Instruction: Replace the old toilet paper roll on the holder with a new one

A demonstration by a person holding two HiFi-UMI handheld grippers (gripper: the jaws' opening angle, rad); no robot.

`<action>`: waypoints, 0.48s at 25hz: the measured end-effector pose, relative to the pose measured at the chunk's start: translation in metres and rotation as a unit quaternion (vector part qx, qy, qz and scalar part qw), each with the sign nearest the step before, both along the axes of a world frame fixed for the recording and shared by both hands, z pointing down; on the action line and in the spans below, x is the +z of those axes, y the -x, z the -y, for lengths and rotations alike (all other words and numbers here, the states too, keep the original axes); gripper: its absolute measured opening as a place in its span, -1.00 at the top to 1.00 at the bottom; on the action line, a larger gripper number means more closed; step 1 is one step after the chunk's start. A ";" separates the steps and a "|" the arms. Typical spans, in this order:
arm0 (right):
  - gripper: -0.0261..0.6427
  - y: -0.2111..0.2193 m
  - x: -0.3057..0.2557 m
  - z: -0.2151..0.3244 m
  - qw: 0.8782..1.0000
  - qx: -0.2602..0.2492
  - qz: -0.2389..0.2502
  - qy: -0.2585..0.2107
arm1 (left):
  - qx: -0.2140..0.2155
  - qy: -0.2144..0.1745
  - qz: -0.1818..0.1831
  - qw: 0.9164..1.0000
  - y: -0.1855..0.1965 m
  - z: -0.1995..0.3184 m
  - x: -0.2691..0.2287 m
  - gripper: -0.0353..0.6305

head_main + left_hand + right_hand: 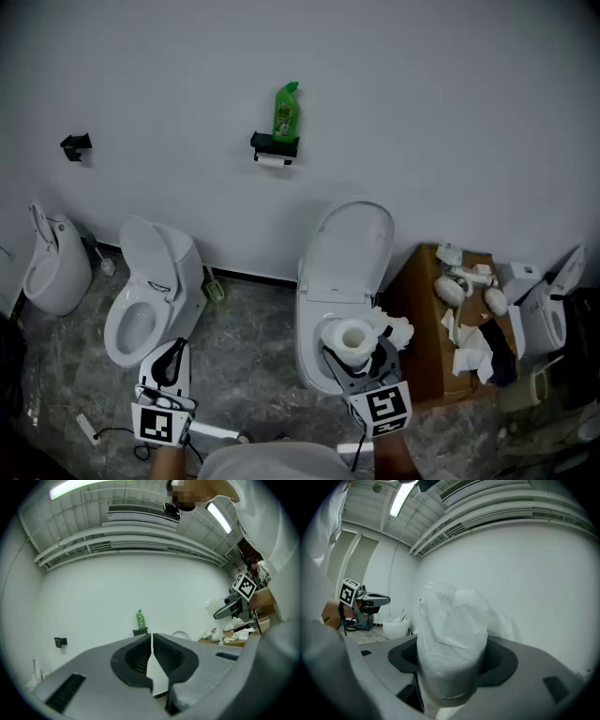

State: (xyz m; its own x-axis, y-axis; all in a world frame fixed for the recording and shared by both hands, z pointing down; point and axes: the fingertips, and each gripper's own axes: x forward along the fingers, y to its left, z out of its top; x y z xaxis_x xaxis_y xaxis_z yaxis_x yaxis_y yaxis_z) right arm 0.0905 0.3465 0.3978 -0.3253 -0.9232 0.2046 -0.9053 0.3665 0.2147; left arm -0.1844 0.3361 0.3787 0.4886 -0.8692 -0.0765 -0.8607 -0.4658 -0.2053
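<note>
A black wall holder (275,143) carries a thin white old roll (273,161) under it and a green bottle (286,112) on top. Low in the head view, my right gripper (354,364) is shut on a new white toilet roll (351,338), whose loose paper tail (394,327) hangs to the right. In the right gripper view the roll (452,630) stands upright and fills the gap between the jaws of my right gripper (452,660). My left gripper (168,363) is at the lower left, shut and empty. In the left gripper view the left gripper (152,656) faces the holder (140,631) and the bottle (140,619) far off.
A white toilet (342,281) with its lid up stands right behind the held roll. Another toilet (150,300) and a urinal (52,267) stand to the left. A cardboard box (427,319) with white scraps sits on the right. A small black bracket (75,144) is on the wall.
</note>
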 end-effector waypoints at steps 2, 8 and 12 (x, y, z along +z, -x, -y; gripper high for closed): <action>-0.03 -0.002 0.001 0.003 1.000 0.000 0.001 0.003 | 0.001 0.000 0.006 1.000 -0.002 0.002 0.001 0.84; -0.03 -0.009 -0.006 0.006 0.999 -0.003 0.037 -0.013 | 0.008 0.010 0.013 1.000 -0.011 0.008 0.009 0.84; -0.03 -0.012 -0.007 0.011 0.999 -0.010 0.035 -0.018 | 0.013 0.007 0.004 1.000 -0.020 0.011 0.007 0.84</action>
